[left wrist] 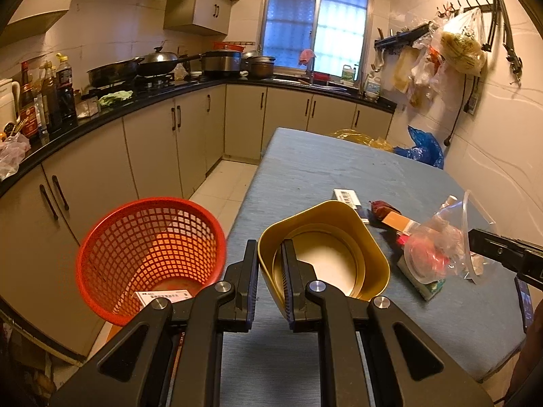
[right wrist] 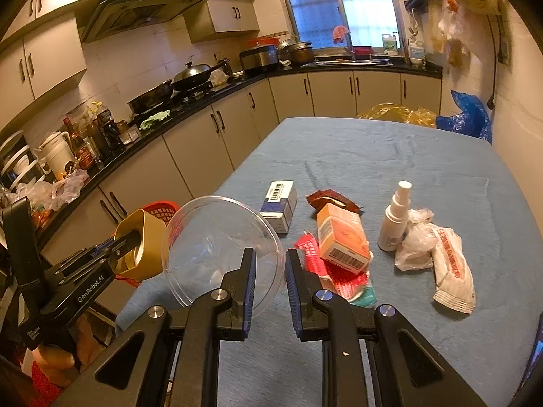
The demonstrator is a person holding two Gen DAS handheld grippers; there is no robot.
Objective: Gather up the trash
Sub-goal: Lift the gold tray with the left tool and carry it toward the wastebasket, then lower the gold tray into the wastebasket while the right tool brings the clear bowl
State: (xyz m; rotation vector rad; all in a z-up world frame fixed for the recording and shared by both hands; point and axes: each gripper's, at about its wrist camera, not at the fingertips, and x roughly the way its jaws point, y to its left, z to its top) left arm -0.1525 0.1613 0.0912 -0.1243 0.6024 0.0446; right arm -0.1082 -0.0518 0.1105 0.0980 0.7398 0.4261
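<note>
My left gripper (left wrist: pixel 269 252) is shut on the rim of a yellow plastic container (left wrist: pixel 325 251), held over the table's left edge beside a red mesh waste basket (left wrist: pixel 149 254) on the floor; a white box lies in the basket. My right gripper (right wrist: pixel 269 261) is shut on the edge of a clear plastic lid (right wrist: pixel 220 247), held above the table. The left gripper with the yellow container (right wrist: pixel 142 244) shows at left in the right wrist view. Trash on the blue table (right wrist: pixel 390 156): a blue-white box (right wrist: pixel 280 203), an orange box (right wrist: pixel 342 237), a brown packet (right wrist: pixel 331 198), a red wrapper (right wrist: pixel 315 261), a white spray bottle (right wrist: pixel 395 217), crumpled plastic (right wrist: pixel 415 244), a white packet (right wrist: pixel 453 271).
Kitchen cabinets and a black counter (left wrist: pixel 135 108) with pans and bottles run along the left and back. Yellow and blue bags (right wrist: pixel 465 115) sit past the table's far edge. Bags hang on the right wall (left wrist: pixel 458 44).
</note>
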